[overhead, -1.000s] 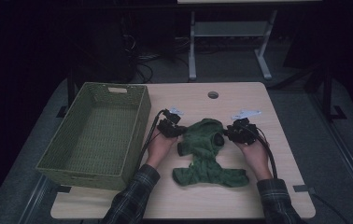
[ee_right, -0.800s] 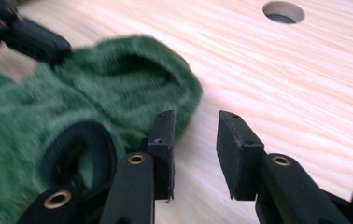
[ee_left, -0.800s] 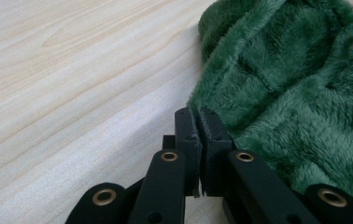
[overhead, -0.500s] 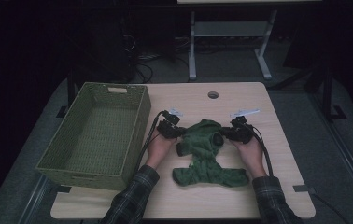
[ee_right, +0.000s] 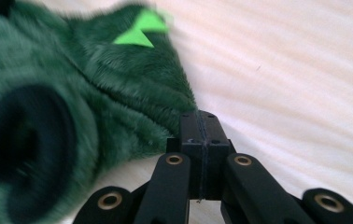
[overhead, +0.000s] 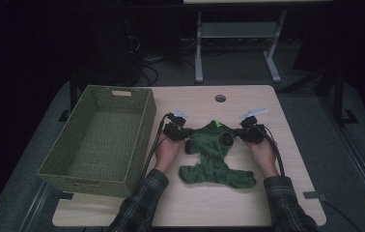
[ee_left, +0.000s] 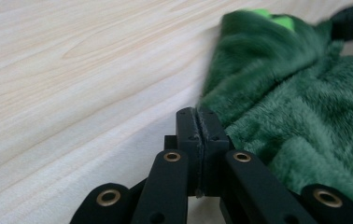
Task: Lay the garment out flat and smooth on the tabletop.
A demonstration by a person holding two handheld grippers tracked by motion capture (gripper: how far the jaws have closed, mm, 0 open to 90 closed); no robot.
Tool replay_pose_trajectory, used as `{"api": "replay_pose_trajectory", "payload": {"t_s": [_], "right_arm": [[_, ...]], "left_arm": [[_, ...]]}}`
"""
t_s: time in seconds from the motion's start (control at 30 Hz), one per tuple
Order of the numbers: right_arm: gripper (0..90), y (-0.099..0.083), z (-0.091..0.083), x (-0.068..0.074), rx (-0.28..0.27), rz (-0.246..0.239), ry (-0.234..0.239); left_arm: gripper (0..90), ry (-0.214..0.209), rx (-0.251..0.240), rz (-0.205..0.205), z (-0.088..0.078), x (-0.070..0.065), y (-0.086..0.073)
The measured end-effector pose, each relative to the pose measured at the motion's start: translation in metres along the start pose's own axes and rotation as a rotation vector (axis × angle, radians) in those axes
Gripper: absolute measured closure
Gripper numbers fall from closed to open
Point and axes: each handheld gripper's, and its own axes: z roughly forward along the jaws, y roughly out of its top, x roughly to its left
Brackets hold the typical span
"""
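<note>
A dark green fleece garment (overhead: 214, 157) lies spread flat on the wooden table (overhead: 195, 208), with a bright green tag (overhead: 217, 124) at its far edge. My left gripper (overhead: 187, 138) is at its left side. In the left gripper view its jaws (ee_left: 197, 116) are shut, with the fleece (ee_left: 305, 116) running into their tip. My right gripper (overhead: 237, 136) is at the garment's right side. Its jaws (ee_right: 199, 119) have just been closing and now stand shut where the fleece edge (ee_right: 118, 93) meets their tip. A dark round opening (ee_right: 25, 140) in the garment lies beside them.
A green woven basket (overhead: 98, 174) stands empty on the left part of the table, close to my left forearm. A round cable hole (overhead: 220, 98) sits near the far edge. Beyond the table a dark floor holds a grey metal stand (overhead: 238, 34).
The right gripper has edged inward to the garment's right side. The left gripper and the garment have stayed where they were.
</note>
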Motion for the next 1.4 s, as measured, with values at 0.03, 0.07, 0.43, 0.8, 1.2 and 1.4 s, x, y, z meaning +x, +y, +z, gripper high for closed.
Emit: {"api": "replay_pose_trajectory", "payload": {"t_s": [0.03,0.07,0.43,0.8,1.2,1.4], "right_arm": [[89.8,-0.003,0.006,0.001,0.012,0.004,0.002],[89.7,-0.003,0.007,0.000,0.003,0.009,0.007],[69.2,0.004,-0.019,0.000,-0.052,0.027,0.031],[61.0,0.006,-0.052,0.011,-0.103,0.004,0.042],[56.2,-0.009,-0.080,0.029,-0.146,0.042,0.158],[59.4,-0.014,-0.086,0.045,-0.166,0.001,0.197]], "left_arm": [[89.1,0.006,0.008,-0.001,0.003,0.002,-0.002],[88.7,0.007,0.005,-0.004,0.004,0.002,-0.003],[70.0,-0.039,-0.053,0.029,-0.019,-0.001,0.007],[49.6,-0.070,-0.054,0.123,-0.051,-0.017,0.003],[30.2,-0.071,-0.021,0.192,-0.084,-0.043,-0.025],[17.3,-0.070,0.011,0.204,-0.094,-0.056,-0.047]]}}
